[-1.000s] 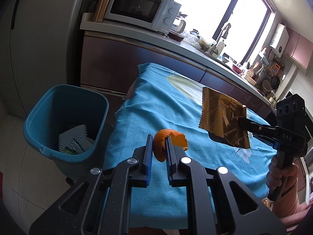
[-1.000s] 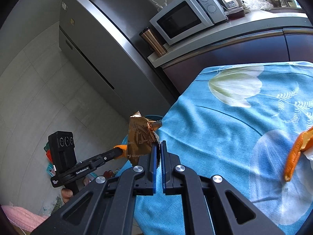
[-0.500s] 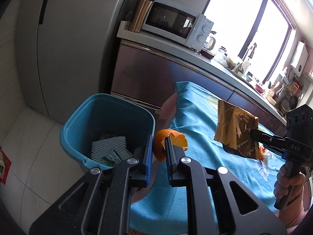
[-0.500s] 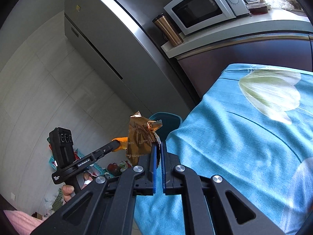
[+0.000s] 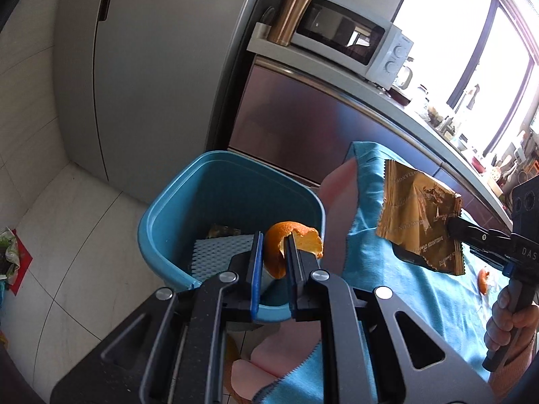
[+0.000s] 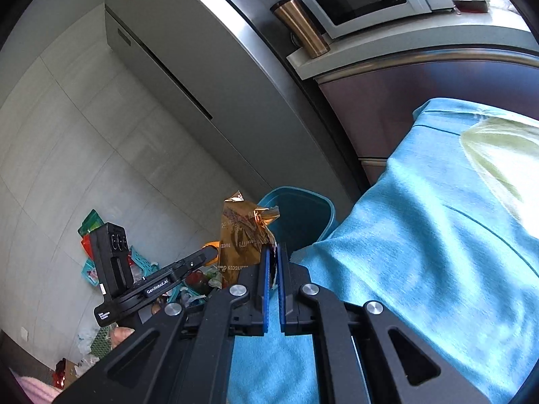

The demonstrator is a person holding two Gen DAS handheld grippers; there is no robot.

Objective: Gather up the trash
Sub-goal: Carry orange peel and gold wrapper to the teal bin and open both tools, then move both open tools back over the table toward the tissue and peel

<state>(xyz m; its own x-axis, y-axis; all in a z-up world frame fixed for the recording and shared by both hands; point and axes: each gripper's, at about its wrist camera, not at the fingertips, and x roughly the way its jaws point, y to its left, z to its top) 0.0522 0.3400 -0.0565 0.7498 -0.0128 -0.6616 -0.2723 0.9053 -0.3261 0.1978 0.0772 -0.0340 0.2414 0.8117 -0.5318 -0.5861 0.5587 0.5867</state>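
- My left tool (image 5: 273, 256): black, with blue pads.
- The peel (image 5: 289, 245) in it: orange.
- The wrapper (image 5: 421, 225) in my right tool (image 6: 273, 262): gold with dark print.
- Bin (image 5: 175, 208): teal.
- Cloth (image 6: 421, 235): turquoise, pale flower pattern.

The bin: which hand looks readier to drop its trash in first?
Probably the left. The left gripper holds its peel right over the bin, while the right gripper's wrapper hangs over the tablecloth beside it.

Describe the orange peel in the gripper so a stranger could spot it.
Find the blue bin on the floor beside the table. Above its near rim, the left gripper pinches a curled orange peel. The other gripper holds a flat gold wrapper.
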